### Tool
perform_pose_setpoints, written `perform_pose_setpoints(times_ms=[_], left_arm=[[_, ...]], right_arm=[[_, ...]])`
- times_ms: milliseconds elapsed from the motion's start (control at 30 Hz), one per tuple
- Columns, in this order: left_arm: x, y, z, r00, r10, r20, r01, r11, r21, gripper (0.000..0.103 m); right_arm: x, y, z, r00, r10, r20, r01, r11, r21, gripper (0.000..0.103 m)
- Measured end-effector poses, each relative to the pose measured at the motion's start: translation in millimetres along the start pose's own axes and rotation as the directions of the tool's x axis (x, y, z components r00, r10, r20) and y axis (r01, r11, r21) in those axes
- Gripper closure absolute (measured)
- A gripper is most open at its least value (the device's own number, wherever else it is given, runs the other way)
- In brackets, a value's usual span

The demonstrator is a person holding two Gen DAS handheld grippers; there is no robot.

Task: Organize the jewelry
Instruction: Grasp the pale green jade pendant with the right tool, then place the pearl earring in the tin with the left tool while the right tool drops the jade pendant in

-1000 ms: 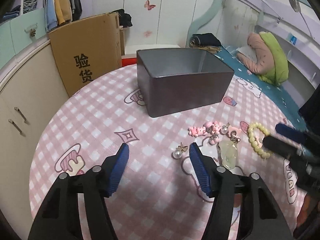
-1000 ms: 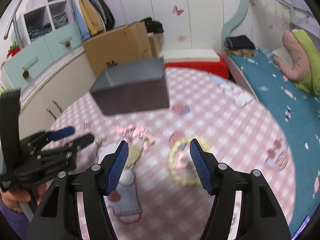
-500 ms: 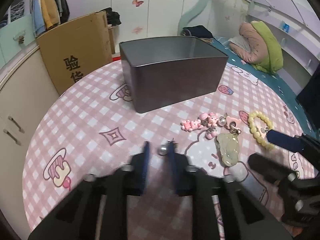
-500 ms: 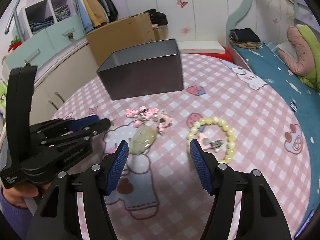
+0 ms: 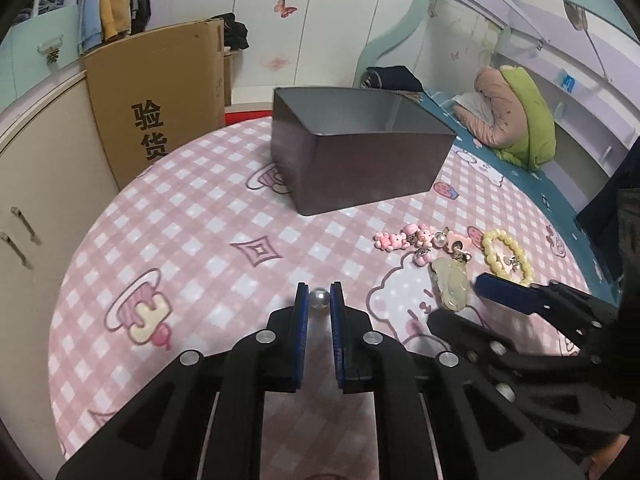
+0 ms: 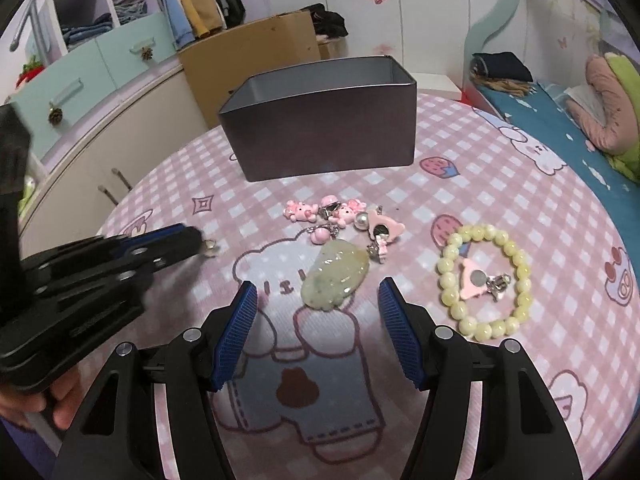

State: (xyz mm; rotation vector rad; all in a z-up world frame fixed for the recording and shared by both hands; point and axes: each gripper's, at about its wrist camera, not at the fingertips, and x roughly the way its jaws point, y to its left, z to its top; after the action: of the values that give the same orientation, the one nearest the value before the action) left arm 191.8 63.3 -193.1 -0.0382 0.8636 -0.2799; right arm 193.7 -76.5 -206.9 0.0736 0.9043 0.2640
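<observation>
Since a second ago the left claw has shut around the pearl earring, which now sits pinched between its blue pads at the near middle of the round table. The right claw has come down toward the jade pendant, its jaws narrowing a little but spread, touching nothing.

The grey tin stands at the far side of the table, open on top; what shows of its inside is bare. The bead bracelet lies flat with a pink clip inside its ring. The pendant's long axis runs diagonally, the narrow end toward the pink charms in front of the tin.
</observation>
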Motion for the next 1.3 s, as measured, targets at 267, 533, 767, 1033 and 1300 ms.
perform_pose_setpoints(times_ms=[267, 533, 767, 1033, 1300], left_arm=[[-10, 1, -1, 1.0, -0.026, 0.013, 0.027, 1.0, -0.01, 0.094], [-25, -5, 7, 0.997, -0.069, 0.046, 0.069, 0.998, -0.007, 0.094], [-44, -20, 30, 0.987, -0.123, 0.103, 0.122, 0.992, 0.019, 0.094], [-57, -27, 81, 0.972, -0.146, 0.182, 0.139, 0.989, 0.052, 0.094], [-16, -19, 136, 0.981, -0.146, 0.13, 0.144, 0.989, 0.023, 0.094]], right_arm=[[4, -3, 6, 1.0, -0.006, -0.012, 0.006, 0.999, -0.034, 0.074], [-15, -12, 6, 0.999, 0.036, 0.006, -0.036, 0.999, -0.03, 0.074], [-45, -23, 26, 0.995, 0.064, 0.08, -0.062, 0.998, -0.029, 0.074], [-62, -35, 79, 0.982, 0.096, 0.16, -0.093, 0.995, -0.03, 0.074], [-33, -35, 132, 0.983, 0.125, 0.134, -0.119, 0.992, -0.051, 0.074]])
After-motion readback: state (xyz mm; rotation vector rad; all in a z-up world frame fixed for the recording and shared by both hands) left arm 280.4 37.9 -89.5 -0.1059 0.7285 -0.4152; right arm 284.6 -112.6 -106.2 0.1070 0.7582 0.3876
